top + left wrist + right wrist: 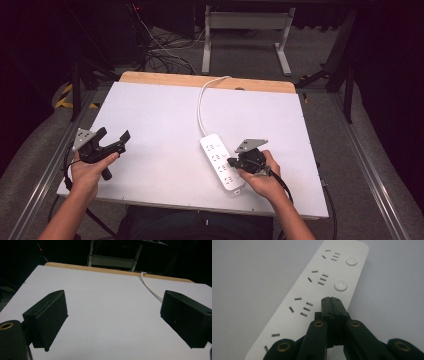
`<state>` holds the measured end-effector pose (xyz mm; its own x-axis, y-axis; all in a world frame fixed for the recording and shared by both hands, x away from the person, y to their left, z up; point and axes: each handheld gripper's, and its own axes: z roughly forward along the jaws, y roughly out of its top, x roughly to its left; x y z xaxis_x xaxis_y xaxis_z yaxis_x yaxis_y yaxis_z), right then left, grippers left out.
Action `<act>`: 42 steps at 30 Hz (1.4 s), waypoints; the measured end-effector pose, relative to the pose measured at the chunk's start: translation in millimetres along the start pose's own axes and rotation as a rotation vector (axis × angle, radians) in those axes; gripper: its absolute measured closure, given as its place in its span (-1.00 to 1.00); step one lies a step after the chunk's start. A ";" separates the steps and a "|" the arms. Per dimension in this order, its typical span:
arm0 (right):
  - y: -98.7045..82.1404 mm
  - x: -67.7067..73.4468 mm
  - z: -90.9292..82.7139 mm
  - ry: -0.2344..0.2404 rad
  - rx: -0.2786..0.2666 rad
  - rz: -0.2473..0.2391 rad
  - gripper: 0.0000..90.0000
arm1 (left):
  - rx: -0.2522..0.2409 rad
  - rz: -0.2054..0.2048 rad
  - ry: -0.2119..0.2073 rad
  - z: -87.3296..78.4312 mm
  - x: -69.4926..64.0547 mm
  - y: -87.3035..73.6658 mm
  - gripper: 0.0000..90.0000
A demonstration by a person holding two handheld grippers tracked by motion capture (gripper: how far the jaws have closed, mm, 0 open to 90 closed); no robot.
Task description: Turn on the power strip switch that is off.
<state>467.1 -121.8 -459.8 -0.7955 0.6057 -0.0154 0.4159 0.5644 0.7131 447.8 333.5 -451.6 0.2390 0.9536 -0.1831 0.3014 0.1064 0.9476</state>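
Forearms come in from the near edge, one gripper per hand. Right gripper [330,299], jaws pressed together on nothing, sits over the third round switch button of the white power strip [222,161]; it is probably pressing the button, though contact is hidden under the tips. Two buttons [340,285] farther along look untouched, so most switching seems left. Left gripper [114,139] hangs wide open, well apart at near left. Farther off, the strip's white cord [202,98] curves over the table's [150,105] far edge.

A white table [165,115] carries a white power strip [221,161] with its cord [201,107].
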 end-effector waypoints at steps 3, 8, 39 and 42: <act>0.6 2.1 0.6 -0.006 0.007 -0.011 1.00 | 0.000 0.000 0.000 -0.2 0.0 0.0 -0.83; 1.4 2.5 0.6 -0.006 0.011 -0.014 1.00 | 0.000 0.002 -0.002 -0.4 0.0 0.2 -0.82; 2.2 2.9 0.4 -0.014 0.016 -0.015 1.00 | 0.004 0.003 -0.006 1.7 -1.1 -0.2 -0.82; 2.4 3.3 0.4 -0.018 0.017 -0.015 1.00 | 0.004 0.001 -0.005 1.5 -1.1 -0.3 -0.82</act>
<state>465.6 -118.1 -458.4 -0.7938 0.6069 -0.0391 0.4112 0.5831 0.7006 448.9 332.1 -452.1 0.2442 0.9523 -0.1832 0.3048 0.1040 0.9467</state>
